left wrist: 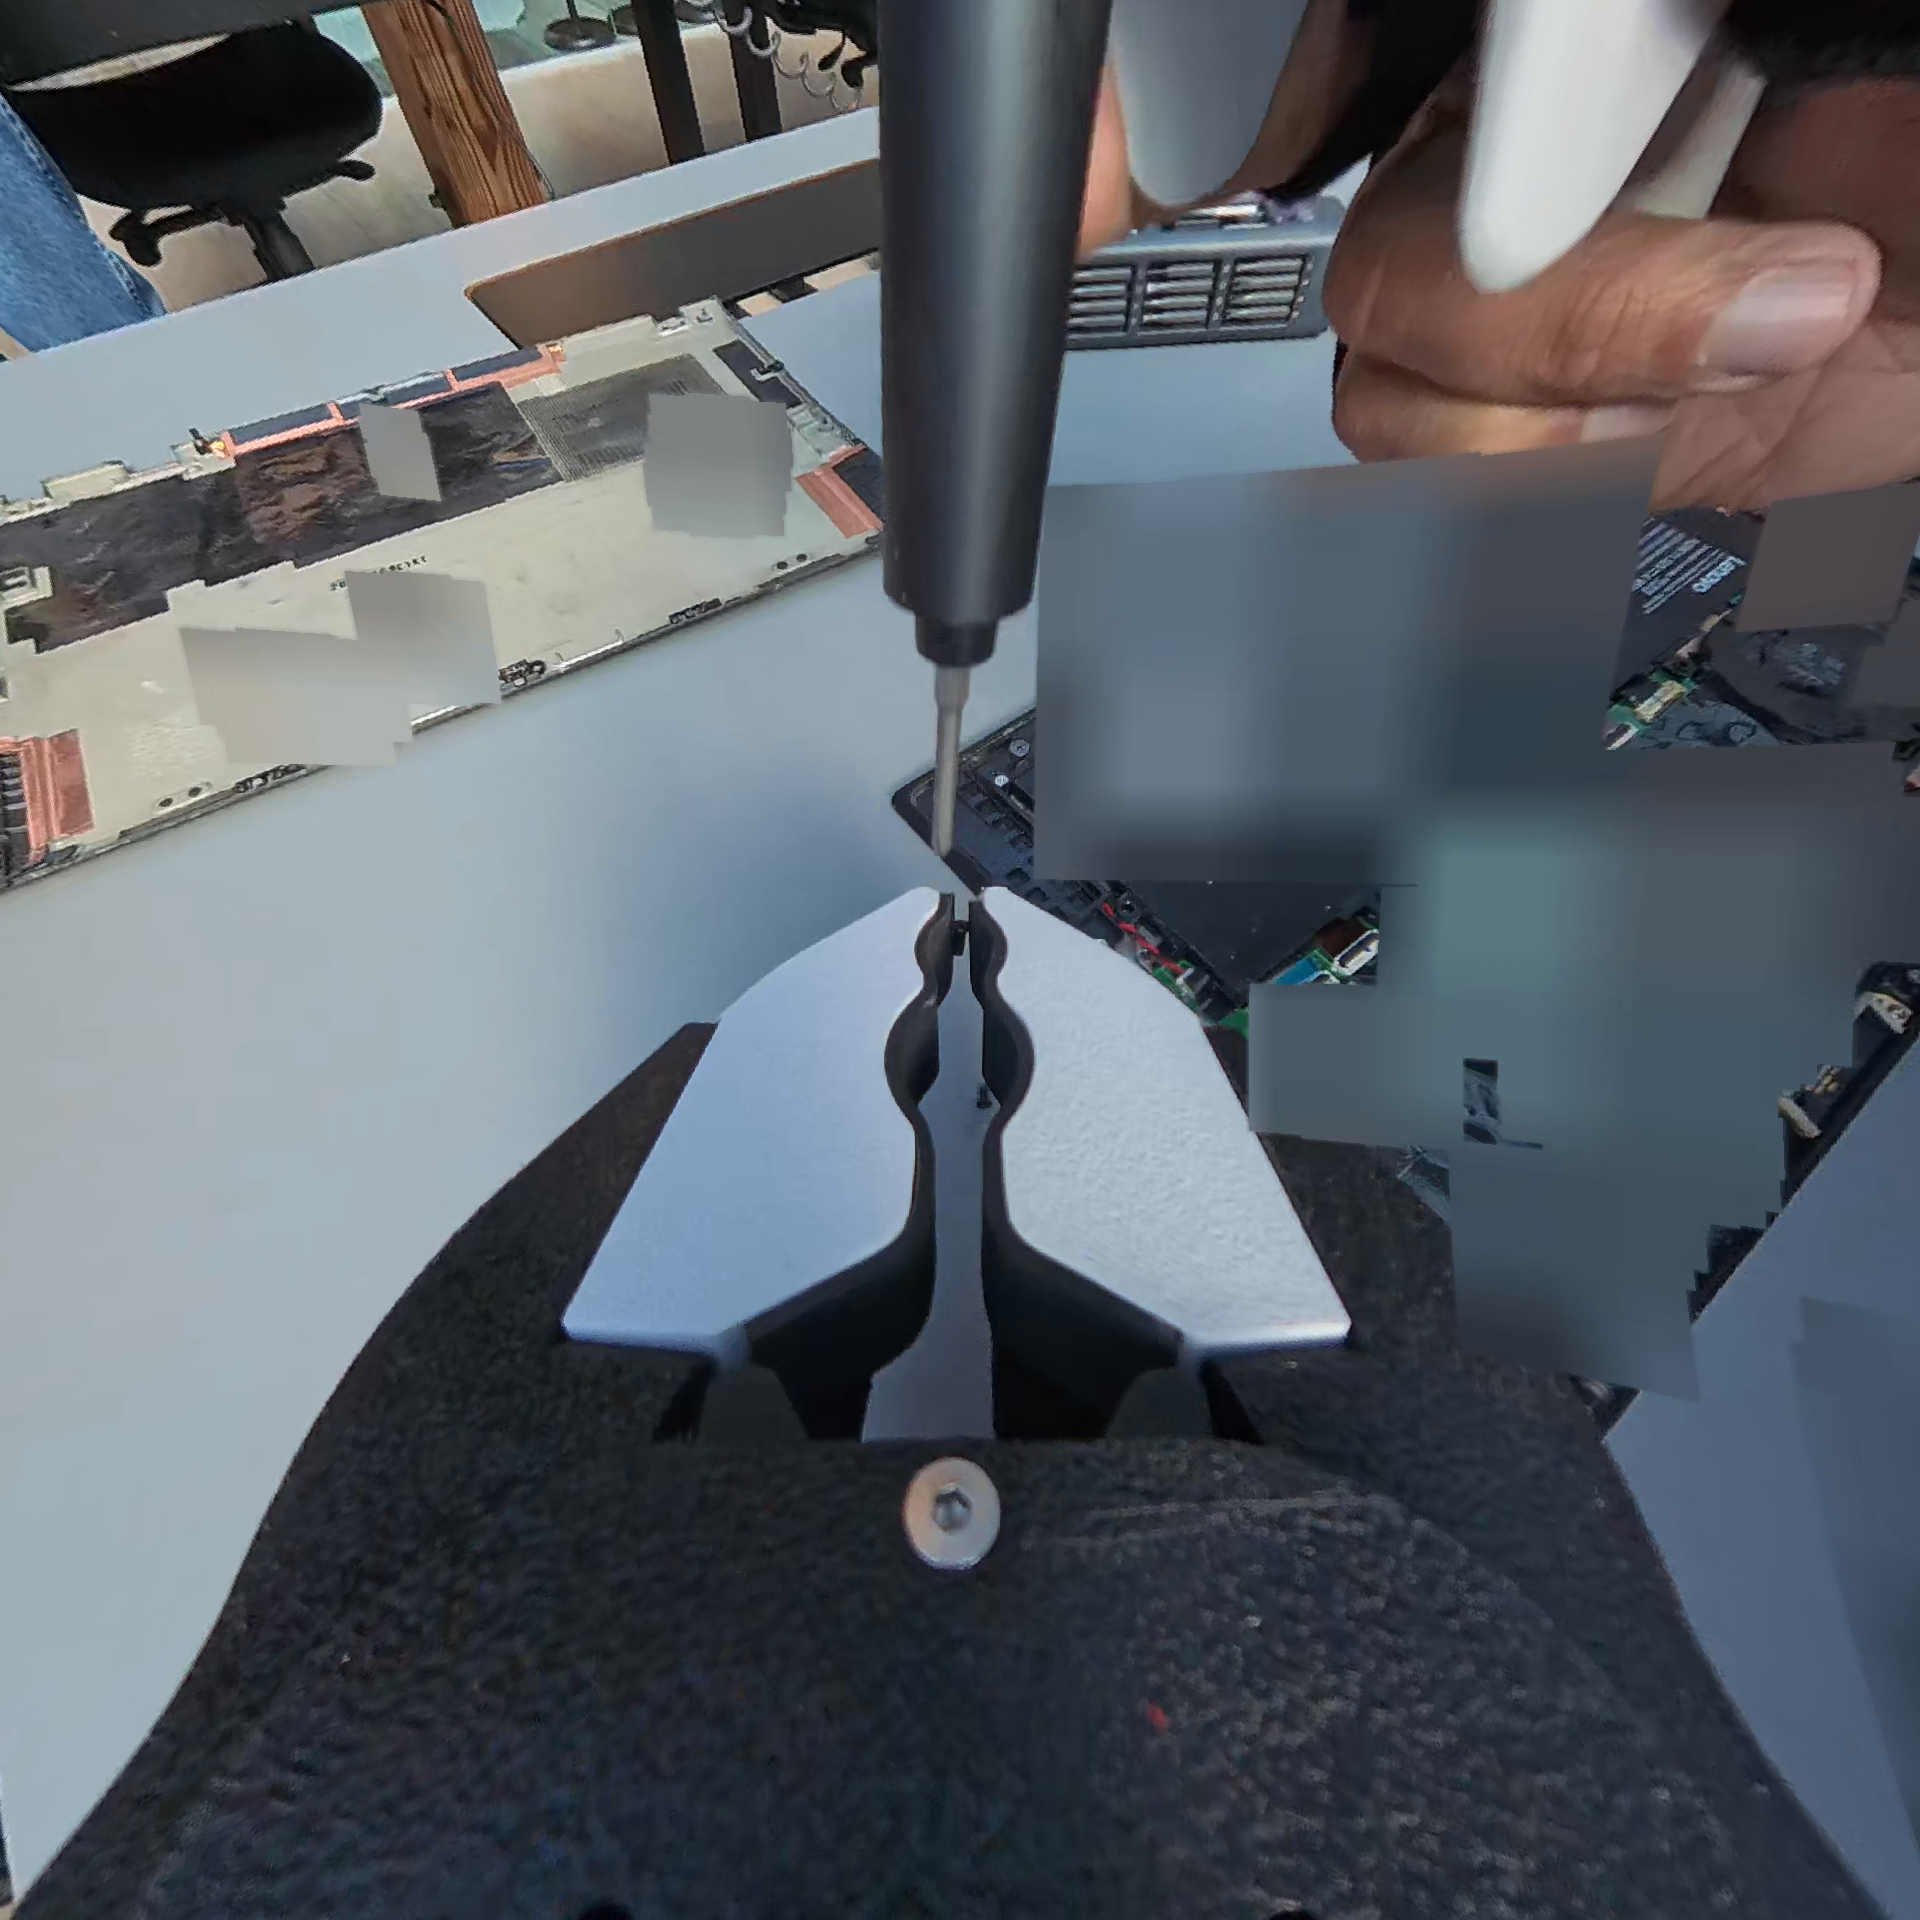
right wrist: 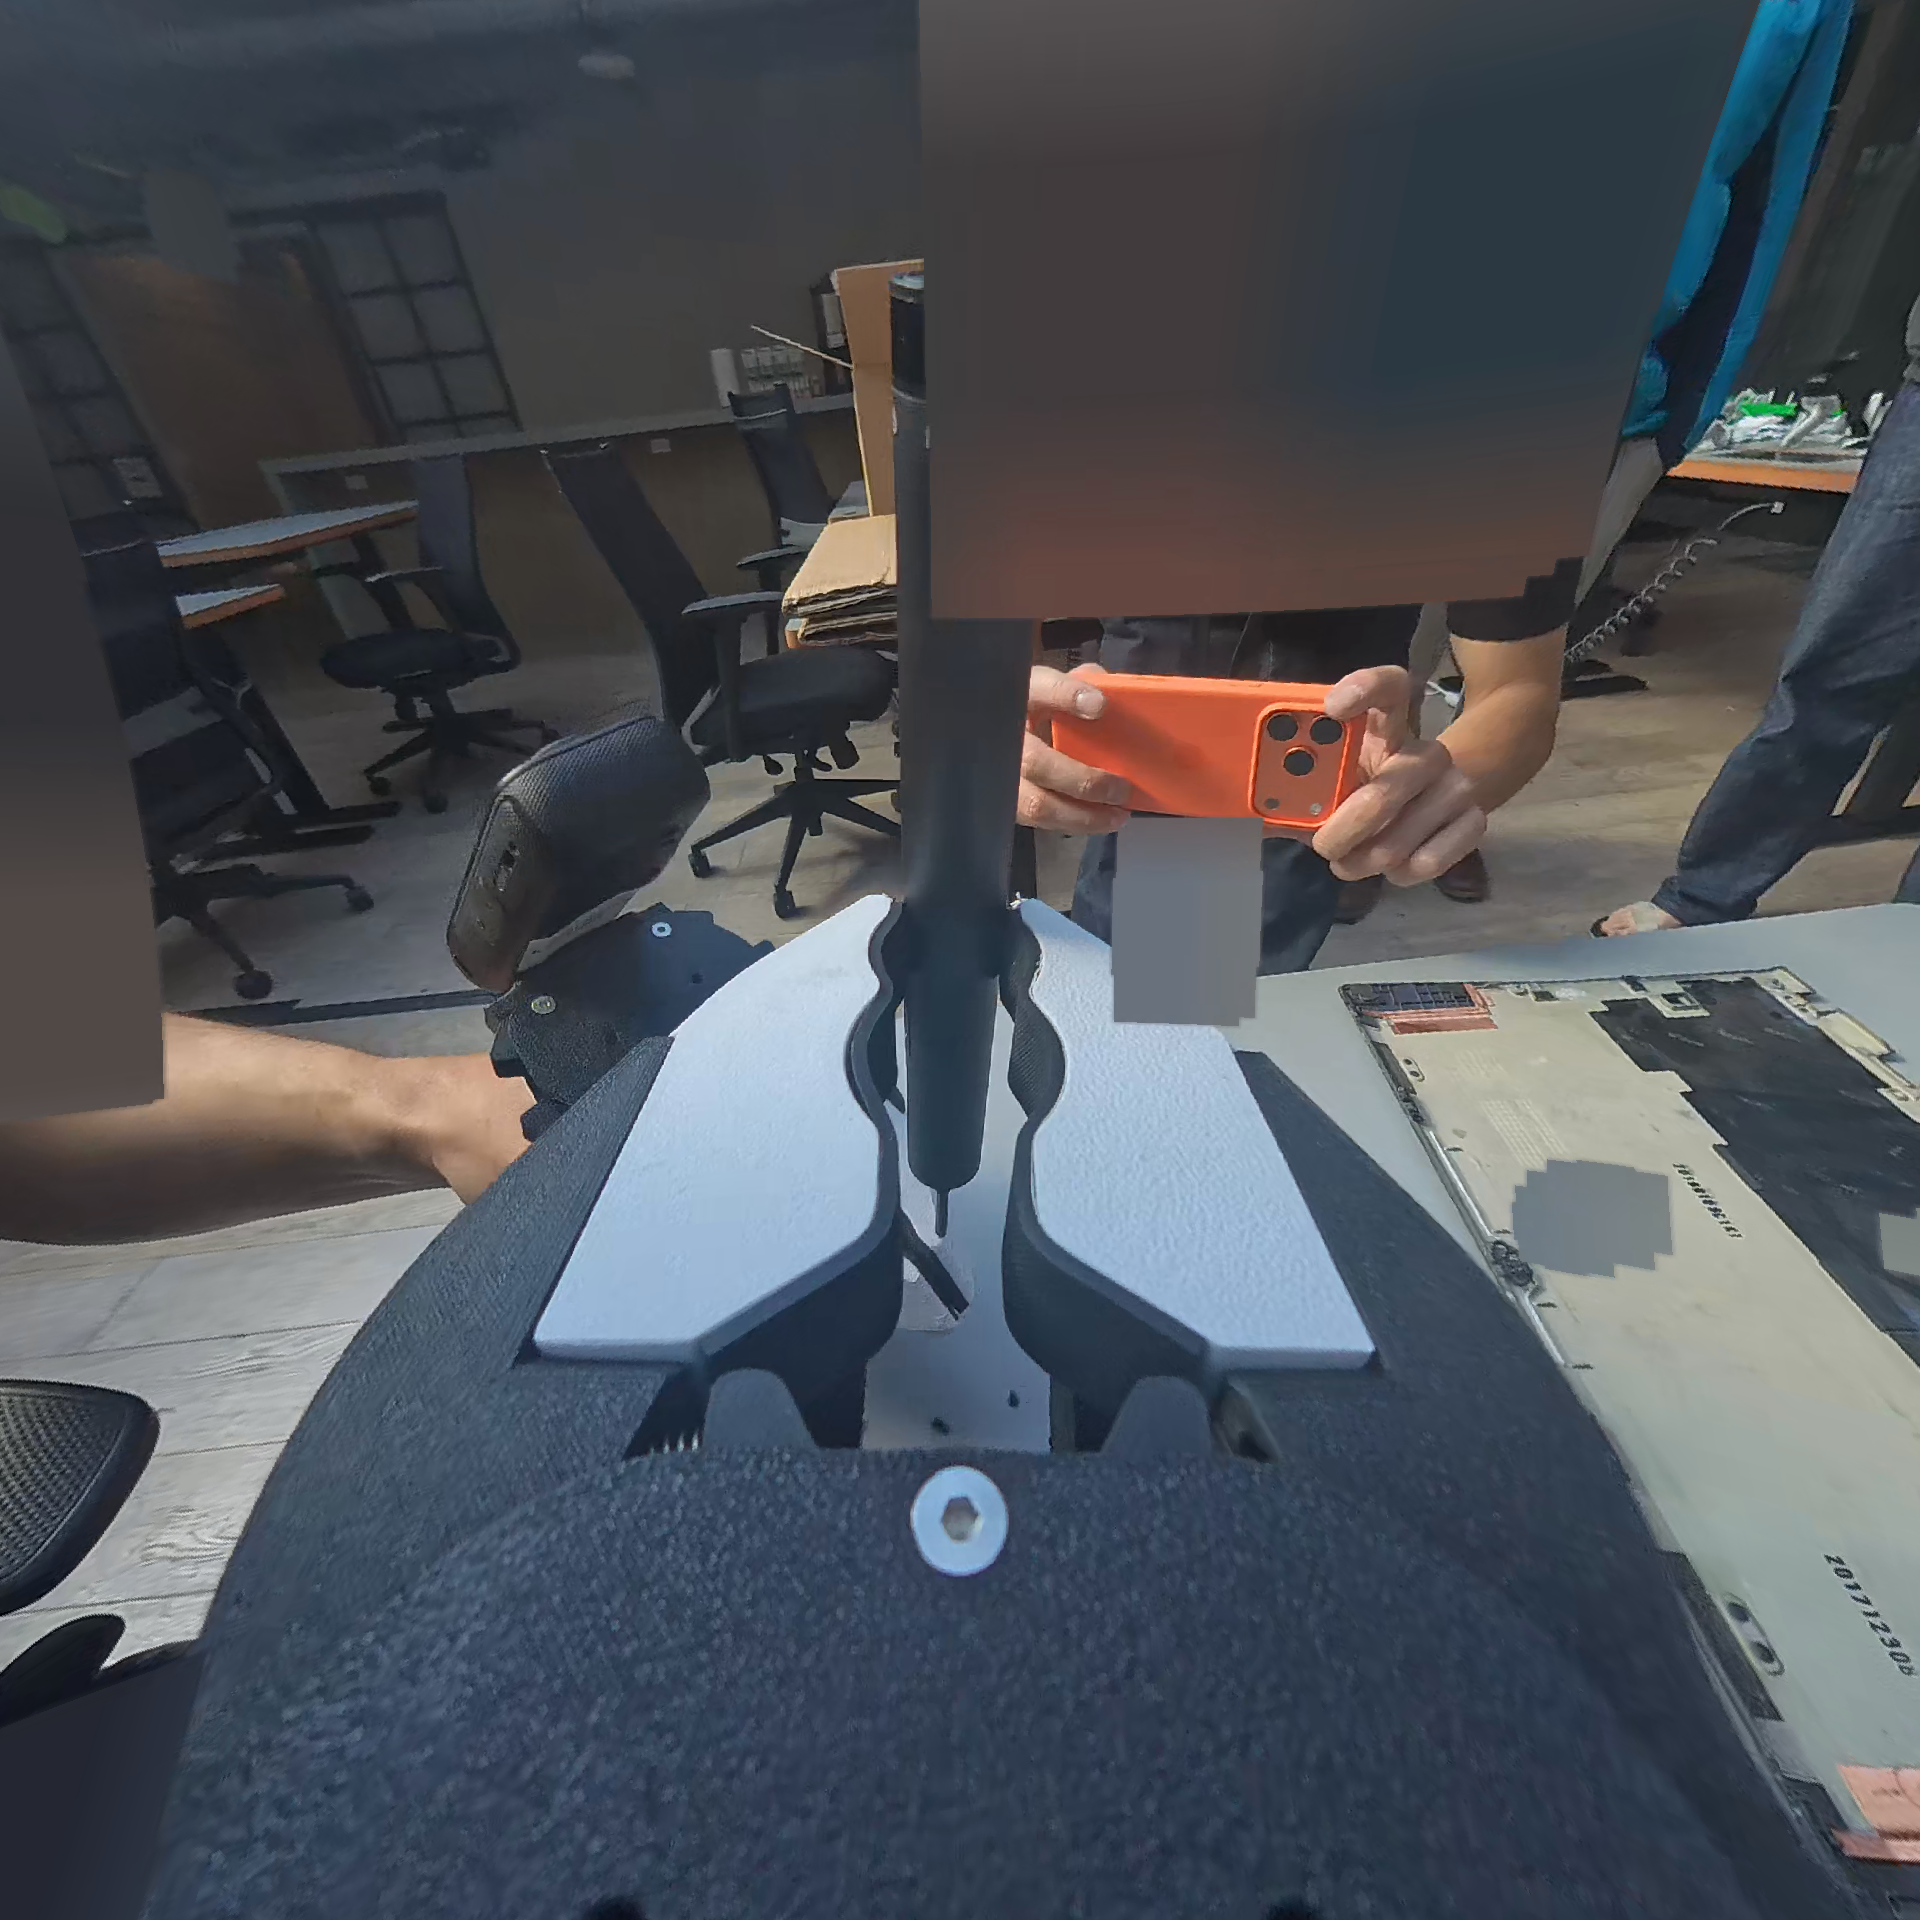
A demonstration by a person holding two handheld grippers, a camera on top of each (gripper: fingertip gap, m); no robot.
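My left gripper (left wrist: 954, 914) is shut, with its tips pinching a tiny dark screw (left wrist: 950, 932) just above the white table. A dark grey electric screwdriver (left wrist: 966, 343) stands upright over it, its thin bit (left wrist: 943, 790) ending just above the screw. My right gripper (right wrist: 951, 935) is shut on that screwdriver's (right wrist: 951, 790) body, bit (right wrist: 940, 1210) pointing down. The left gripper's tips show below the bit in the right wrist view (right wrist: 935, 1294). An open laptop base (left wrist: 997, 790) lies just right of the bit, mostly blurred over.
A removed laptop bottom cover (left wrist: 582, 561) lies inner side up at the left, also in the right wrist view (right wrist: 1621, 1382). A grey bit case (left wrist: 1184, 291) sits behind. Another small screw (left wrist: 980, 1093) lies on the table. A person holds an orange phone (right wrist: 1195, 753) across the table. Office chairs stand beyond. The left gripper's tips are roughly 12 cm from the right gripper's. From the left gripper's tips to the grey bit case (left wrist: 1184, 291) is close to 35 cm.
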